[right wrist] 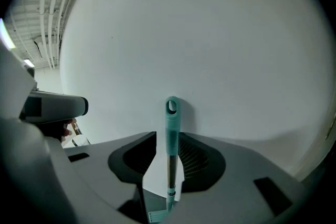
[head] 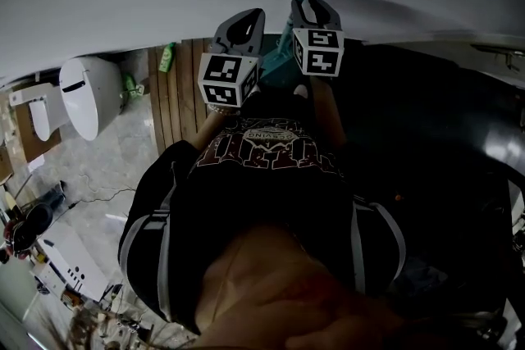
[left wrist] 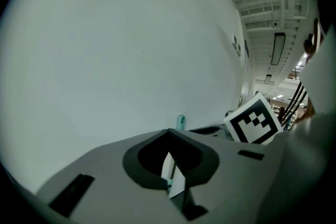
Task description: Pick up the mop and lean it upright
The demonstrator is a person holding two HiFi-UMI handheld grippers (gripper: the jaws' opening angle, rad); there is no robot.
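Right gripper view: mop [right wrist: 171,123] between parted right claw [right wrist: 167,168].

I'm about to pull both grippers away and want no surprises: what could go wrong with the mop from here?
The mop handle seems to rest by its top on the smooth wall, and the right gripper has its jaws apart round it. It may slide sideways or tip back. The left gripper is close beside it and could knock it when pulling away.

Legible text: none. Shirt [head: 264,145] print: lettering too blurred to read. Cubes [head: 229,79]: black-and-white square patterns only, no characters.
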